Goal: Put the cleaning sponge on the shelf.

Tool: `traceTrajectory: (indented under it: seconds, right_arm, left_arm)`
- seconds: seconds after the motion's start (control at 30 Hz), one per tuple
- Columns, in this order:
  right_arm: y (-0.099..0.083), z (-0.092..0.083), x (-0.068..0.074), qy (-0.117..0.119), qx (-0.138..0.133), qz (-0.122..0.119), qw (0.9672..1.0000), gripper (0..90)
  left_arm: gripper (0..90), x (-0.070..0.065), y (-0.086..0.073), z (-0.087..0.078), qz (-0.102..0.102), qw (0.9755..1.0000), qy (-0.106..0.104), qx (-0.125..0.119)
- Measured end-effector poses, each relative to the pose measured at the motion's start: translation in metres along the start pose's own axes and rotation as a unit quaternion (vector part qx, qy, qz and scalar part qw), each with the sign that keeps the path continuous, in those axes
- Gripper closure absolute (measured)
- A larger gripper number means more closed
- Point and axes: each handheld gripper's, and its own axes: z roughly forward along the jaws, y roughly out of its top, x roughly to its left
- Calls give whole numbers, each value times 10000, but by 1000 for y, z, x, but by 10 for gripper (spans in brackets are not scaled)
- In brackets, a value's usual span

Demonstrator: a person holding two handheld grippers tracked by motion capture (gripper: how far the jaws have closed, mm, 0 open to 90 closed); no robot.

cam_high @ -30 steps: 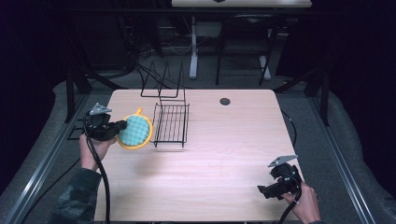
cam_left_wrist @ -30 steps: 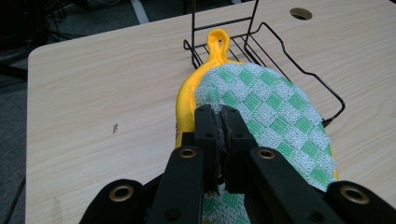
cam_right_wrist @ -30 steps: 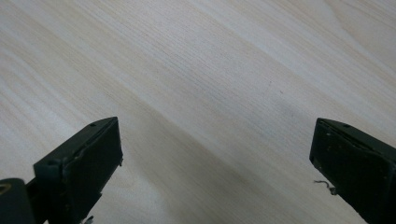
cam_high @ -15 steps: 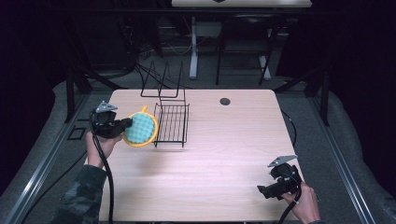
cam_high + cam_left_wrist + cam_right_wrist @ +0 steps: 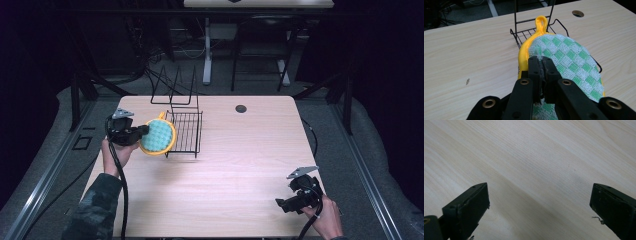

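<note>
Since a second ago the left tongs (image 5: 141, 134) have carried the pad (image 5: 158, 136) rightward in the high view, from clear of the rack (image 5: 185, 131) to where its right edge overlaps the rack's left side; whether the two touch I cannot tell. The pad has also turned from nearly face-up to more tilted. The right tongs (image 5: 281, 204) sit unchanged at the lower right of the worktop (image 5: 250, 150), held by a hand (image 5: 327, 222).

In the high view the pad is at centre left, off the worktop surface, its green checked face toward the camera and its yellow rim on the lower side. The left hand (image 5: 114, 150) grips the tool from below.

The left gripper view adds the grip itself: the left tongs (image 5: 542, 65) are clamped together on the near edge of the pad (image 5: 569, 62), and a yellow loop (image 5: 540, 23) at the pad's far end stands in front of the rack's wire end (image 5: 534, 30).

The right gripper view gives the right tongs (image 5: 539, 207) wide apart over bare wood.
</note>
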Motion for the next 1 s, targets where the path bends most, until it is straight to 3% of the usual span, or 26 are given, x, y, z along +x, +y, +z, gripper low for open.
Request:
traceTrajectory:
  seconds: [1.0]
  right_arm:
    - [-1, -1, 0, -11, -14, -24, 10000, 21]
  left_arm:
    - [873, -14, 0, 37, -112, 9999, -17, -55]
